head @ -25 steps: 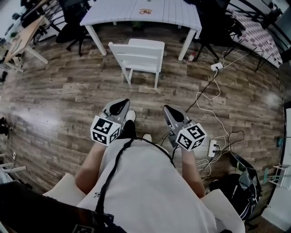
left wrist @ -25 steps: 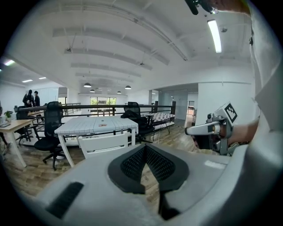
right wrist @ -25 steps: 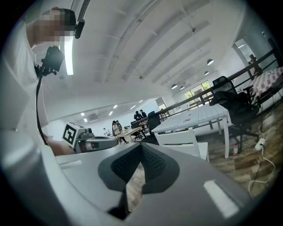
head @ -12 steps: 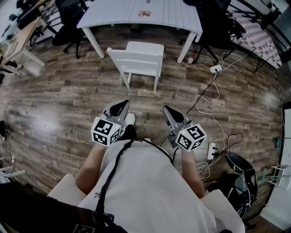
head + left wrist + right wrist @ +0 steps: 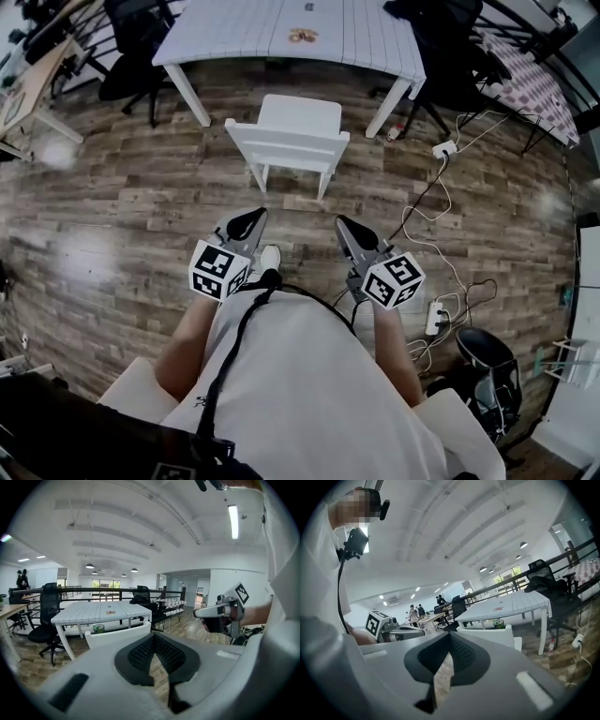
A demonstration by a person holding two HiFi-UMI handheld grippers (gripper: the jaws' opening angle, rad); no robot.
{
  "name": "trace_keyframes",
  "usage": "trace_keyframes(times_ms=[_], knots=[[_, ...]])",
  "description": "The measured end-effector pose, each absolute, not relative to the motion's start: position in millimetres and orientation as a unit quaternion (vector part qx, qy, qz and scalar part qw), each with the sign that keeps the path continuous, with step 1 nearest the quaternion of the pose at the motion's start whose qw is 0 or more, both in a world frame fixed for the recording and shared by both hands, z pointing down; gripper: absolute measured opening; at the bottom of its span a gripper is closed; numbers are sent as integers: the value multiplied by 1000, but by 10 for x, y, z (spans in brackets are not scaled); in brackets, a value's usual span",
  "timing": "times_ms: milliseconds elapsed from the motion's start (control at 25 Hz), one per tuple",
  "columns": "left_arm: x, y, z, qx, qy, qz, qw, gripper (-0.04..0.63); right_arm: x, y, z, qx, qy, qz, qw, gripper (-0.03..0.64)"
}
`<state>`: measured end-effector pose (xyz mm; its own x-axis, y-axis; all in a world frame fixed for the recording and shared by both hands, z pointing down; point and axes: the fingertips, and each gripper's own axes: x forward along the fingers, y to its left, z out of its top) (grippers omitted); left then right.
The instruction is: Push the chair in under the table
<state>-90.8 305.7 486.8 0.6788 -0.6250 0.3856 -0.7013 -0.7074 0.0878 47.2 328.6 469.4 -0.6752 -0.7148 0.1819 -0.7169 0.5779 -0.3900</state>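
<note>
Where plank floor (image 5: pixel 122 216) spreads, white chair (image 5: pixel 291 131) stands near white table (image 5: pixel 225 37).

Observed: the left hand-held gripper (image 5: pixel 251 217) has its jaws closed tip to tip with nothing held, pointing forward and slightly down. The right hand-held gripper (image 5: pixel 345 225) is likewise closed and empty, pointing forward. Both are held side by side ahead of the torso, apart from each other. Left forearm (image 5: pixel 186 342) and right forearm (image 5: pixel 399 354) reach forward, bare
</note>
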Motion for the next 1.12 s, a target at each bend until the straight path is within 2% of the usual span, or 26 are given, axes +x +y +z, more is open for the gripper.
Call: trace_keyframes(times_ms=[680,1120], knots=[[-1677,1482,4996,932,-292,171,133,6,-222,1833,4554,454,-858,239,1,6],[-1896,1196,5065,930,-299,160,140,8,-391,1496,4579,455,-855,250,12,6]])
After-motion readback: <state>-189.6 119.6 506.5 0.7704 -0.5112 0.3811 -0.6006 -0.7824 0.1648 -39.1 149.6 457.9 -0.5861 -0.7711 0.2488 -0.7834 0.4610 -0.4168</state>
